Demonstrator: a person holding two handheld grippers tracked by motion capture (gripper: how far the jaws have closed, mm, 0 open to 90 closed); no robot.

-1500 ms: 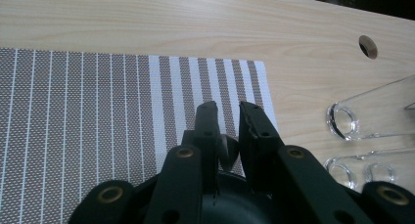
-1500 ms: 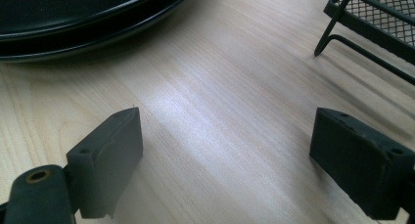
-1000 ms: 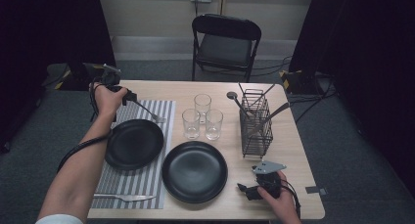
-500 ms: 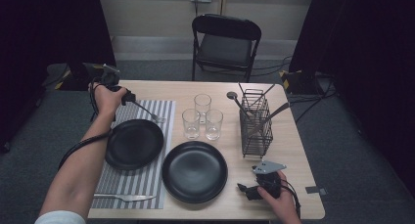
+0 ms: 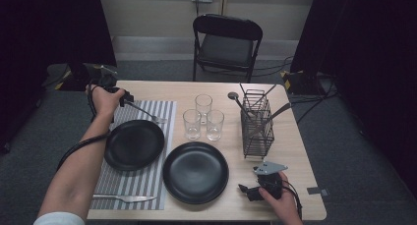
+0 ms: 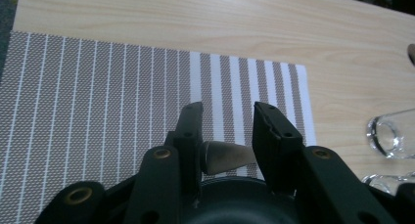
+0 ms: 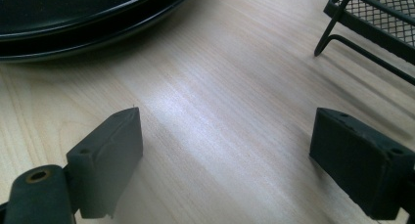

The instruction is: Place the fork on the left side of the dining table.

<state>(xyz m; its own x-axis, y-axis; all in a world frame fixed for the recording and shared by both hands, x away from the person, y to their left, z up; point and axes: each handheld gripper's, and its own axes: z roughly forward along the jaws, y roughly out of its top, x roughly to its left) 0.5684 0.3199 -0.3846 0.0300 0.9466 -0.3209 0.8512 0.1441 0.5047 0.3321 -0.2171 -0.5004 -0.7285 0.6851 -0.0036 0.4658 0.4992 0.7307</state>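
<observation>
L gripper [image 6: 227,128]: held over far left part of the placemat [image 6: 98,97]; jaws have just been opening, now parted a bit. Fork handle end sits betw. them, resting by the left pad; gap on the other side, so pads not clamping.
Fork [image 5: 146,112]: lies slanted on far part of the placemat in high view, tines twd the glasses, handle end at L gripper [image 5: 127,98]. Just beyond far rim of left plate [image 5: 134,144].
L hand [image 5: 103,99]: at far left table corner, forearm comes in from bottom left, cable trails beside it.
R gripper [image 7: 225,155]: jaws wide apart, nothing betw. them, just bare wood. Low over the table [image 7: 220,87]. In high view it sits at near right edge [image 5: 251,191], pointing twd the nearer plate.
R hand [image 5: 278,198]: near right edge of table, wrapped on gripper body.
Plates: two black; nearer plate [image 5: 195,172] on bare wood at centre front, its rim also in R gripper view [image 7: 88,23].
Glasses [image 5: 202,118]: three clear, clustered mid-table, right of the placemat.
Caddy [image 5: 256,126]: black wire, right of glasses, utensils standing in it.
Knife [image 5: 123,198]: on near end of placemat, well apart from fork.
Chair [image 5: 227,41]: black folding, beyond far edge.
</observation>
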